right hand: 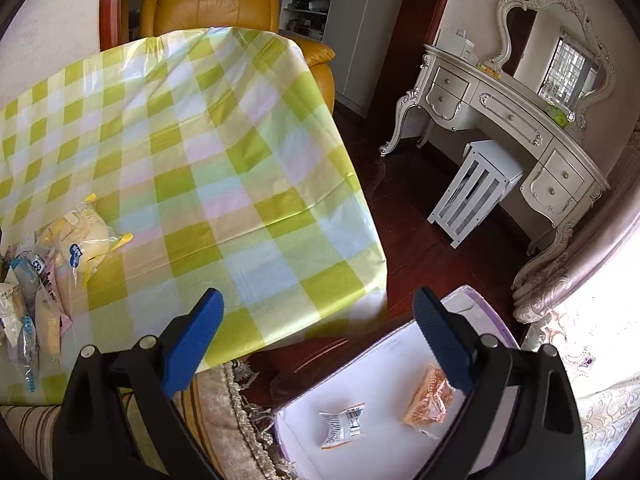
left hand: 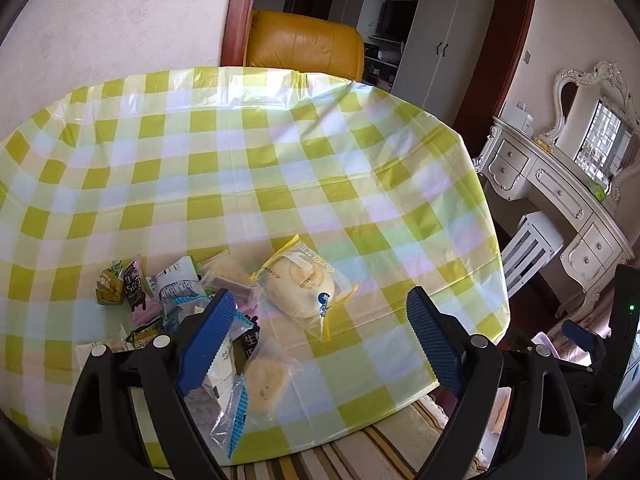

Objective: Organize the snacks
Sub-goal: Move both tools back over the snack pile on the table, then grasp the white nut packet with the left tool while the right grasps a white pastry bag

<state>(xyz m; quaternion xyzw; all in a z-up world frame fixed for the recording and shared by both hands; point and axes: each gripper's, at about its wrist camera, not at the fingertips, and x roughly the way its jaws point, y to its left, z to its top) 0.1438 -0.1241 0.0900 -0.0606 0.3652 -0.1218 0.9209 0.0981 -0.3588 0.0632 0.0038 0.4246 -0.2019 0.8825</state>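
A heap of wrapped snacks lies near the front left of the checked table. A round bun in a clear yellow-edged bag rests just right of the heap; the right wrist view shows that bun at its left edge. My left gripper hovers open over the heap's right side, nothing between its blue pads. My right gripper is open and empty past the table's right corner, above a white box. An orange snack packet and a small white packet lie in that box.
A yellow leather armchair stands behind the table. To the right are a white dressing table with mirror and a white stool on a dark wood floor. A striped cushion sits below the table's front edge.
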